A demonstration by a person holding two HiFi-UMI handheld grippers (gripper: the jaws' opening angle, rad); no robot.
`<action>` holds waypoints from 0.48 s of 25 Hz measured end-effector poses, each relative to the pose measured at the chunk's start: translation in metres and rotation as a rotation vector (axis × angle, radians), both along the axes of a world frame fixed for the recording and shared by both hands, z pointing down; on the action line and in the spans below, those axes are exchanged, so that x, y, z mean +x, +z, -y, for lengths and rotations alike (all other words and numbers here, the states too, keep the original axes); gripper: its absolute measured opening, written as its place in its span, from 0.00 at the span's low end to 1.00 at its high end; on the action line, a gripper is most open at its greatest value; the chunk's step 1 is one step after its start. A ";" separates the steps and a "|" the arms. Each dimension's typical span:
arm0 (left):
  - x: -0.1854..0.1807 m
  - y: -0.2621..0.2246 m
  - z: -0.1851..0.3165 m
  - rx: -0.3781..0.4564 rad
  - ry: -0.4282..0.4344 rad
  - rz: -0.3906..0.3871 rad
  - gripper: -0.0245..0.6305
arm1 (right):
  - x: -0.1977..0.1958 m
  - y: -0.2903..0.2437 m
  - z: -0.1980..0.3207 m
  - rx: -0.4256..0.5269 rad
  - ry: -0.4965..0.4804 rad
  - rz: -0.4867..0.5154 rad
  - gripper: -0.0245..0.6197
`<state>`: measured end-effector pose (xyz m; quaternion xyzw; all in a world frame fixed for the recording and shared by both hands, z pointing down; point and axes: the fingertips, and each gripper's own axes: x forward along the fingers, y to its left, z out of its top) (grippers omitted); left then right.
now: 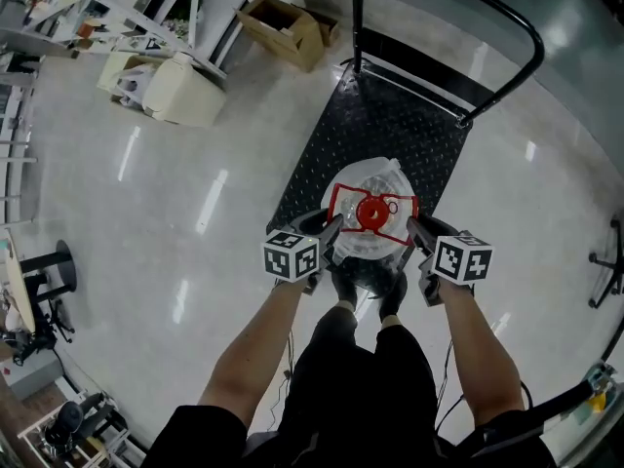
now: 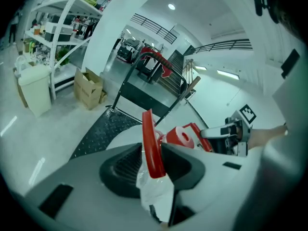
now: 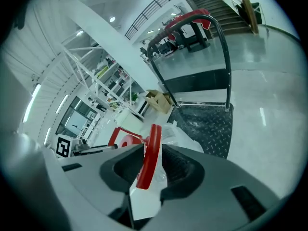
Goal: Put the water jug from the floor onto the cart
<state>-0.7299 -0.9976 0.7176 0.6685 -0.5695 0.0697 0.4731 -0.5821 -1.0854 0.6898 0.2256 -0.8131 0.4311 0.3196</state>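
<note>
The water jug [image 1: 375, 178], clear, wrapped in thin plastic and with a red cap [image 1: 371, 213], stands at the near end of the black cart deck [image 1: 380, 125]. A red handle frame [image 1: 338, 195] surrounds the cap. My left gripper [image 1: 334, 230] is at the frame's left bar [image 2: 151, 148]; the bar stands between its jaws with the pads slightly off it. My right gripper [image 1: 414, 230] is shut on the frame's right bar [image 3: 149, 153]. The jug's base is hidden. The person's shoes [image 1: 369, 283] are just behind it.
The cart's black push handle [image 1: 507, 27] rises at the far end. A cardboard box [image 1: 288, 27], a cream bin [image 1: 185, 91] and white shelving [image 1: 97, 8] are at the back left. A black stand [image 1: 54, 266] is on the floor at the left.
</note>
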 end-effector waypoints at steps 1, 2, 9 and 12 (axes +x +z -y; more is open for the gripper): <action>-0.002 -0.002 -0.003 -0.001 -0.002 0.021 0.19 | 0.003 -0.004 0.002 0.016 -0.002 0.005 0.19; -0.005 -0.004 -0.005 0.002 -0.009 0.040 0.21 | 0.005 -0.007 0.004 0.030 -0.002 0.011 0.20; -0.023 -0.089 -0.014 0.176 -0.123 0.134 0.22 | 0.022 -0.078 0.023 0.179 -0.011 0.120 0.20; -0.008 -0.143 -0.022 0.272 -0.154 0.157 0.22 | 0.034 -0.128 0.020 0.273 -0.052 0.188 0.20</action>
